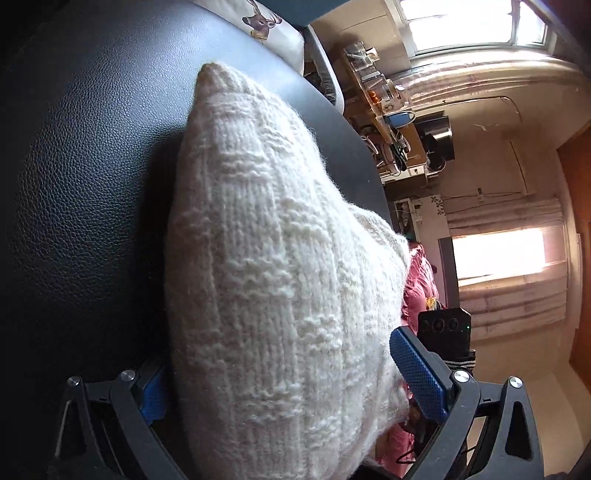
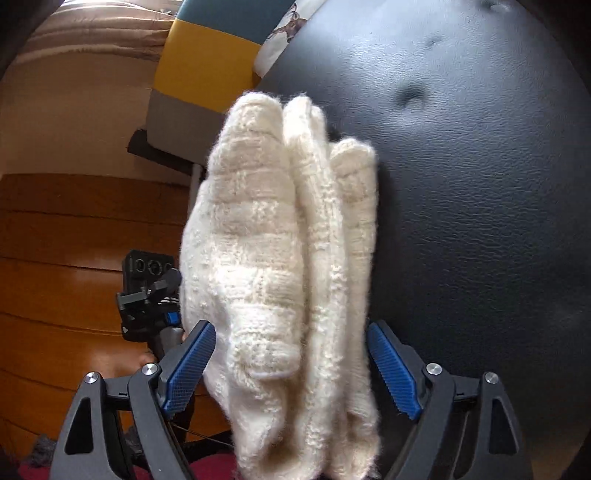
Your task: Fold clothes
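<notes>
A cream knitted sweater (image 1: 280, 266), folded into a thick bundle, lies against a black leather surface (image 1: 81, 166). My left gripper (image 1: 284, 384) is open, its blue pads (image 1: 417, 373) on either side of the bundle's near edge, not squeezing it. In the right wrist view the same sweater (image 2: 280, 258) shows as three stacked folds on edge. My right gripper (image 2: 291, 362) is open too, with its blue pads (image 2: 192, 369) on either side of the folds and a small gap on each side.
The black leather surface (image 2: 480, 184) fills the right side. A white cushion with a deer print (image 1: 273, 29) lies at its far end. A camera on a small tripod (image 2: 147, 291) stands on the wooden floor (image 2: 66, 240). Pink cloth (image 1: 417, 288) lies beyond the sweater.
</notes>
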A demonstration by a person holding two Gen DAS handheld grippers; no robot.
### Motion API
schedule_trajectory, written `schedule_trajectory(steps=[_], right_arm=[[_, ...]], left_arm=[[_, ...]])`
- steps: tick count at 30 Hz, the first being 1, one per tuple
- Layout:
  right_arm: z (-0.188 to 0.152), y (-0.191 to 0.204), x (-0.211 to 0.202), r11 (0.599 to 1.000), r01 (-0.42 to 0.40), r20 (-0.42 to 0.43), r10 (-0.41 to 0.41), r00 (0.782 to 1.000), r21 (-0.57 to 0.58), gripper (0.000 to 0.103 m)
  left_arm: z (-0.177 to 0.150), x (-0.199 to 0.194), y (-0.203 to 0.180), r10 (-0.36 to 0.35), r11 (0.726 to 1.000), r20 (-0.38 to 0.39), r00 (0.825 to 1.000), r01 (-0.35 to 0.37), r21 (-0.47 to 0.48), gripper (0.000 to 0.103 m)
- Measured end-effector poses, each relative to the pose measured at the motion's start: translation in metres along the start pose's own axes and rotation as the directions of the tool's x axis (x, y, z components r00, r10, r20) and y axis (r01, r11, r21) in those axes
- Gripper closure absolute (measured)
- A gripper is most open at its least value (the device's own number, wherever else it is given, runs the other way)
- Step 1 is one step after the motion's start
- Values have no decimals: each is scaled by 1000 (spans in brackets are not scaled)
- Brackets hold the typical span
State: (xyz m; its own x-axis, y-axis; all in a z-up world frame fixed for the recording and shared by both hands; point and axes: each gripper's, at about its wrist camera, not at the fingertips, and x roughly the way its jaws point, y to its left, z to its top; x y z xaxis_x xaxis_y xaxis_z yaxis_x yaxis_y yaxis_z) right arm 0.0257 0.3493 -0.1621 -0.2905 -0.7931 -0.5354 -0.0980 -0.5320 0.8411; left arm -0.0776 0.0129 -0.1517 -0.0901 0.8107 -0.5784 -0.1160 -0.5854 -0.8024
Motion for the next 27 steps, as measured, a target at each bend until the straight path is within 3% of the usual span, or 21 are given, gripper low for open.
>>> schedule_trajectory(steps=[3, 9, 10, 11, 12, 13, 18, 23, 27], right_arm=[[3, 3, 8, 1000, -15, -27, 14, 1000, -10, 14], [-11, 20, 16, 984, 60, -49, -69, 996, -167, 15], [-13, 23, 17, 979, 81, -44, -91, 995, -187, 17], [-13, 23, 16, 980, 98, -33, -105, 994, -175, 27], [-14, 19, 16, 985, 92, -24, -97, 995, -145, 47], [-16, 15, 18, 991, 71, -18, -74, 997, -116, 53], [-32, 19, 8, 988, 64, 70, -54, 996, -139, 60], [-40, 19, -37, 989, 11, 177, 16, 984, -151, 61], [-35, 24, -101, 984, 42, 318, 16, 948, -173, 61]], left_arm=[[-1, 2, -4, 31, 999, -4, 1000, -31, 9, 1], [-3, 2, -6, 70, 997, -9, 997, -70, 26, 5], [-5, 1, -6, 87, 996, -4, 996, -87, 27, 16], [-7, -1, -6, 104, 994, 4, 995, -104, 30, 31], [-10, -3, -6, 110, 993, 11, 994, -110, 29, 35], [-13, -5, -5, 102, 994, 23, 994, -103, 26, 42], [-34, -11, -31, 141, 975, 113, 983, -158, 159, 50], [-36, -7, -73, -9, 958, 122, 992, -26, 284, 52], [-13, 19, -130, -83, 918, 82, 993, 44, 395, 52]])
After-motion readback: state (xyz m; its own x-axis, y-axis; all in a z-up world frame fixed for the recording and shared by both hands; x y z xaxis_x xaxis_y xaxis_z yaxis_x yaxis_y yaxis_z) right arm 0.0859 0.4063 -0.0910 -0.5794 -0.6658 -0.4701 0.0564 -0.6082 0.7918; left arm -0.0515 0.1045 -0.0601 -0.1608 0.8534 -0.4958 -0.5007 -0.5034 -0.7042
